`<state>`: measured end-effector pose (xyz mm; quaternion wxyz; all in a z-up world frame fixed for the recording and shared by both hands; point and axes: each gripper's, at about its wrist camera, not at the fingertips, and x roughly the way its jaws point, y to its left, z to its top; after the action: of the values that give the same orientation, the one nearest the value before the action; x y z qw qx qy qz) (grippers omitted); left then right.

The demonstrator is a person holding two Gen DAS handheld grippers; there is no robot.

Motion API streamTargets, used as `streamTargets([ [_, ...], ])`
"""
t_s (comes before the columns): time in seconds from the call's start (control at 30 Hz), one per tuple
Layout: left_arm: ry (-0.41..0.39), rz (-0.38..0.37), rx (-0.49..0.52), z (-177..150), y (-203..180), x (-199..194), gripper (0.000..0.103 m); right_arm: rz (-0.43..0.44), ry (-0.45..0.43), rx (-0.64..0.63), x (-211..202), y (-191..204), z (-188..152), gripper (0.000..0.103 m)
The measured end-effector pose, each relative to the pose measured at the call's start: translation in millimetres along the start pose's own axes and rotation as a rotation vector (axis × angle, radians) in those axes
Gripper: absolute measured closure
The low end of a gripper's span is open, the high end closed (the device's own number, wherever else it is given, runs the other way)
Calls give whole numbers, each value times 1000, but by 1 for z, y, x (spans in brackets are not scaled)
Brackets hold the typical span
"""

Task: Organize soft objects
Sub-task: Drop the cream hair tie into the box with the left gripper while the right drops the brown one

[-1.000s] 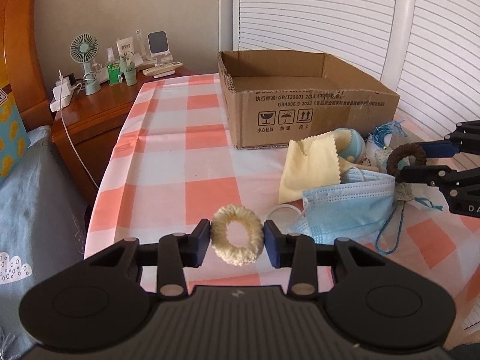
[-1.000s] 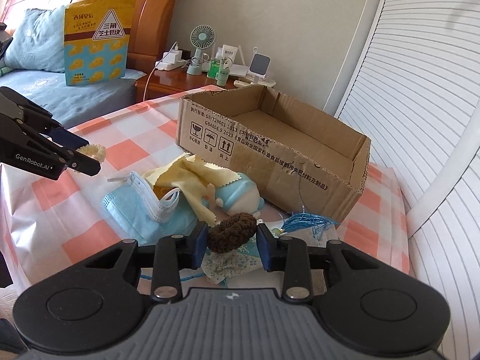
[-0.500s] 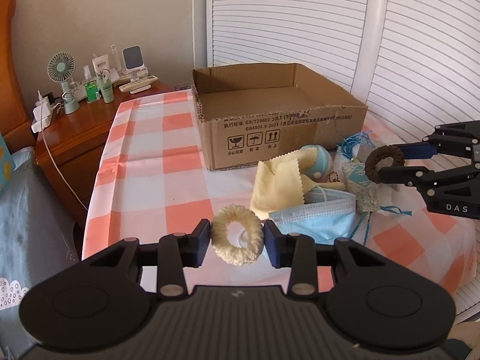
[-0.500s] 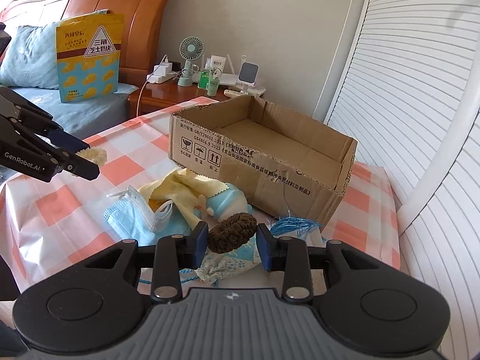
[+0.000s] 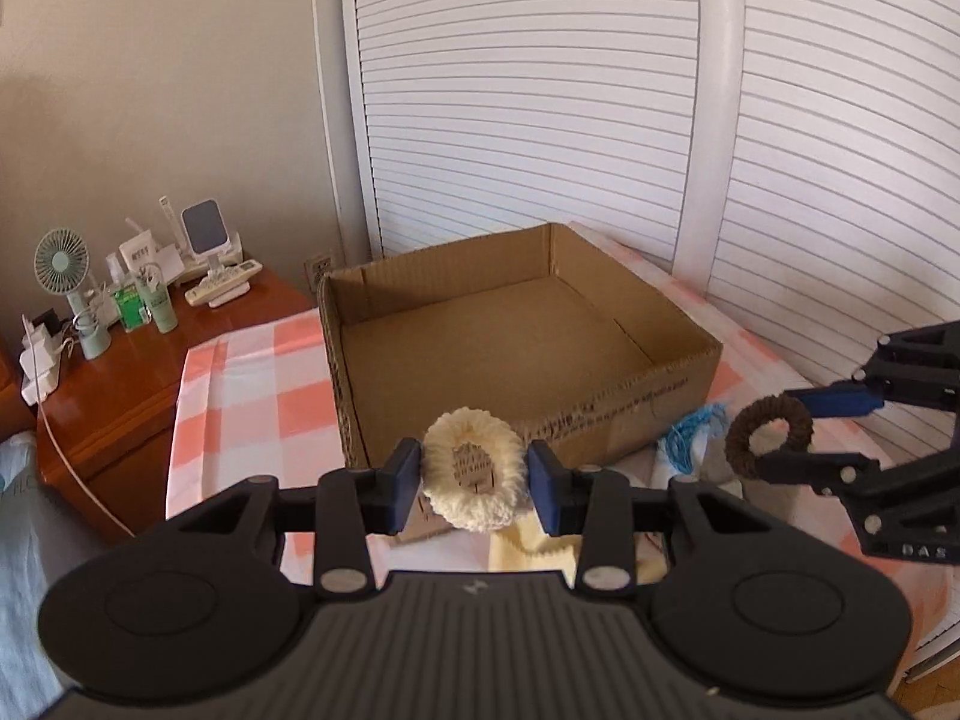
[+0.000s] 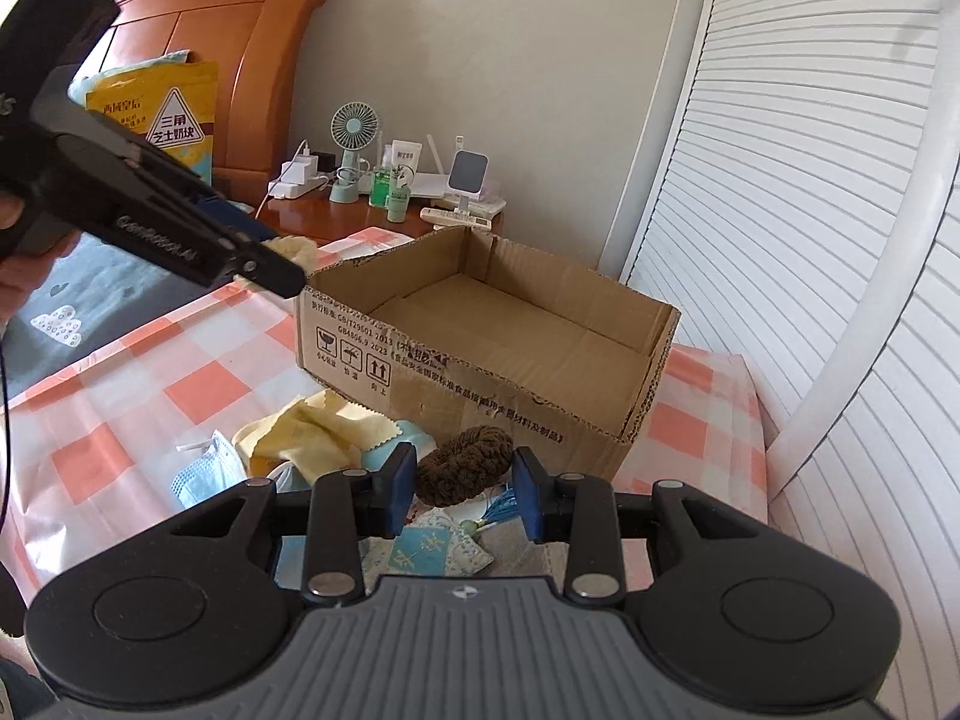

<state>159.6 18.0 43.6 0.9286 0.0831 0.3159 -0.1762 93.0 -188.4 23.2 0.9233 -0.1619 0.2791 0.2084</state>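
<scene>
Left wrist view: left gripper (image 5: 473, 478) clenched on the cream scrunchie (image 5: 472, 476), carried just short of the near wall of the cardboard box (image 5: 660, 372) and a little above its rim. Beside the box's near right corner, right gripper (image 5: 798, 429) grasping the brown scrunchie (image 5: 768, 441). Step in hand, by judgement: carrying both rings to the box. Next move calls for pushing on over the near wall, then letting go above the bare floor of the box. Seen here only: the whole inside of the box, with nothing in it, and the brown ring's open hole.

Right wrist view: right gripper (image 6: 463, 491) clamped on the brown scrunchie (image 6: 465, 465), low in front of the box's (image 6: 480, 387) near wall. Left gripper (image 6: 270, 264) at the box's near left corner, only a cream tuft showing at its tips. Seen here only: the pile waiting in front of the box, with yellow cloth (image 6: 312, 435), blue face mask (image 6: 207, 477), patterned sachet (image 6: 432, 552) and blue tassel (image 6: 501, 504).
</scene>
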Motion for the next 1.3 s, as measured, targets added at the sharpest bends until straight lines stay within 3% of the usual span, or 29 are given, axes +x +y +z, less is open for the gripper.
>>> streamTargets([
  [0.23, 19, 5, -7, 58, 15, 63, 65, -16, -24, 13, 5, -12, 12, 63],
  [0.37, 52, 47, -34, 77, 25, 101, 65, -23, -33, 20, 6, -18, 16, 63],
  [0.4, 53, 64, -38, 80, 27, 110, 61, -25, -35, 21, 7, -19, 17, 63],
  [0.47, 55, 109, -48, 81, 29, 123, 37, -29, -37, 26, 7, -21, 18, 63],
  [0.5, 58, 135, -60, 80, 30, 127, 17, -30, -38, 28, 7, -22, 18, 63],
  [0.53, 57, 153, -69, 81, 31, 128, 13, -30, -39, 30, 7, -23, 18, 63],
  [0.7, 47, 128, -89, 71, 33, 112, 12, -36, -39, 37, 8, -26, 19, 63],
  [0.9, 5, 127, -90, 49, 27, 64, 3, -35, -39, 35, 11, -27, 24, 63],
  [1.13, 35, 177, -107, 11, 10, 25, 1, -45, -60, 22, 17, -28, 39, 63],
  [1.3, 47, 157, -149, -8, 1, 12, 1, -60, -47, 9, 37, -34, 56, 63],
])
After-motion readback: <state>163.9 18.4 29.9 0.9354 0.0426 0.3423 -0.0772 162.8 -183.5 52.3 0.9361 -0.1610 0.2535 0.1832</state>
